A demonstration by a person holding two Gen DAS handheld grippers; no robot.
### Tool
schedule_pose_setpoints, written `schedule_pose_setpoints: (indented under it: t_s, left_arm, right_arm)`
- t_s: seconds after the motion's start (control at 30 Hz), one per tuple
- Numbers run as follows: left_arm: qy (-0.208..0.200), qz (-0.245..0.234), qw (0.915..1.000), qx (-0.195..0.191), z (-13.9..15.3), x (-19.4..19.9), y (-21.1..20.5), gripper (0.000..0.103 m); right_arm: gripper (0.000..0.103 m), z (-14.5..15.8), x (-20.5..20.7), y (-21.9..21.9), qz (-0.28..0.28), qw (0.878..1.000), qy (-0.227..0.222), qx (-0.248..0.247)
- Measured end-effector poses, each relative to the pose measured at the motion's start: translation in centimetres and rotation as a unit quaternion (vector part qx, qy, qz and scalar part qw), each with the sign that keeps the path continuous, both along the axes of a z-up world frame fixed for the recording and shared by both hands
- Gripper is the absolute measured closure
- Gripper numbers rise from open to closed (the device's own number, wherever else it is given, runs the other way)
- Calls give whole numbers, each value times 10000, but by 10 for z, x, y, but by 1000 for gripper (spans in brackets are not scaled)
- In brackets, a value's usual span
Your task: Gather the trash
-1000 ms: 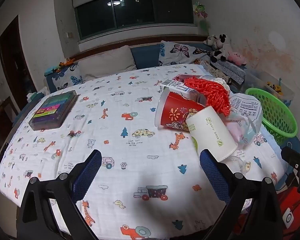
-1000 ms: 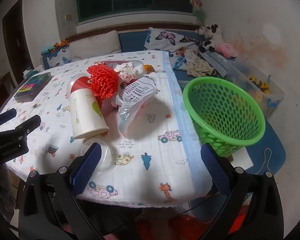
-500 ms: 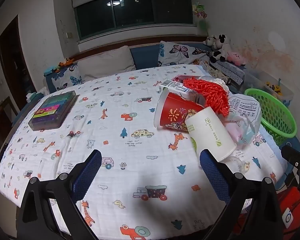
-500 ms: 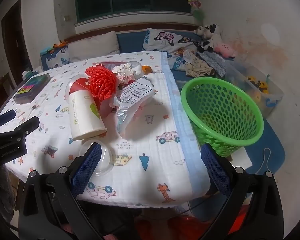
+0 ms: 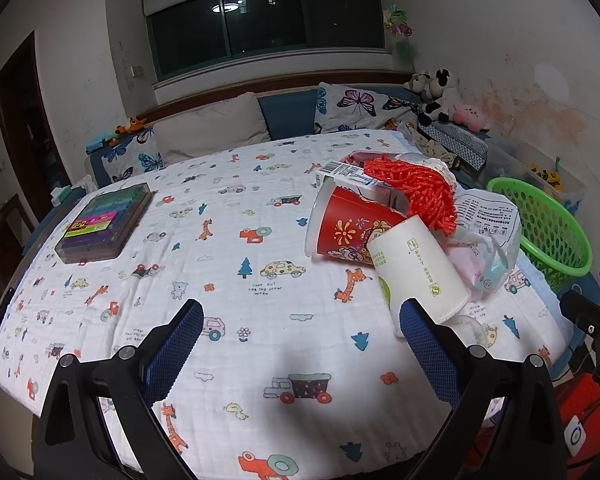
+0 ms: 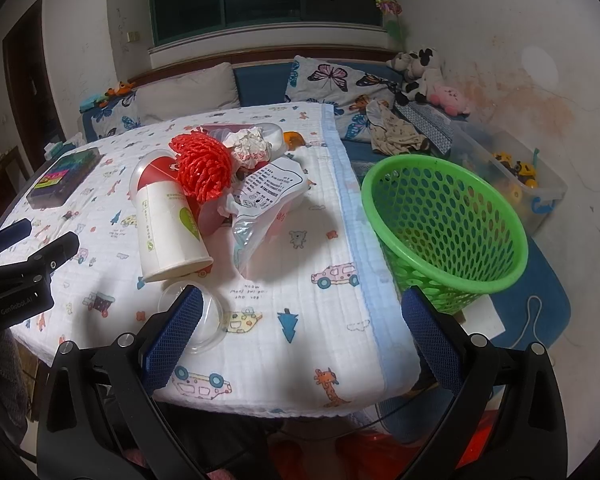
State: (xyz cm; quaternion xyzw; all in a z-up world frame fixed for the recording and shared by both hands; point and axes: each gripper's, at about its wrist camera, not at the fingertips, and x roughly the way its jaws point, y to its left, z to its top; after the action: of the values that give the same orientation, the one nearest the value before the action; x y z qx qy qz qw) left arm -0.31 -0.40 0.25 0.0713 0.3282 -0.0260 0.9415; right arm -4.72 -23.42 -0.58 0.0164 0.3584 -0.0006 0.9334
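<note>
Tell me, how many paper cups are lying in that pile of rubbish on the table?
2. A white paper cup lies on its side nearest the grippers, and a red paper cup lies tipped just behind it, partly under the red mesh. More could be hidden beneath the pile.

On the table covered with a white cartoon-print cloth (image 6: 300, 240), a white paper cup (image 6: 168, 232) lies beside a red foam net (image 6: 202, 168), a crumpled clear printed plastic bag (image 6: 264, 204) and a clear plastic lid (image 6: 208, 316), with the green perforated plastic basket (image 6: 444, 224) just past the table's right edge.
</note>
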Motion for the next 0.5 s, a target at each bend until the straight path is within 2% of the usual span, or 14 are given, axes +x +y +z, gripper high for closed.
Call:
schedule_pose_setpoints:
  t_s: [0.5]
  left_arm:
    - [6, -29, 10000, 3, -1, 6, -2, 7]
  right_arm:
    - [4, 0, -1, -3, -1, 10000, -13, -6]
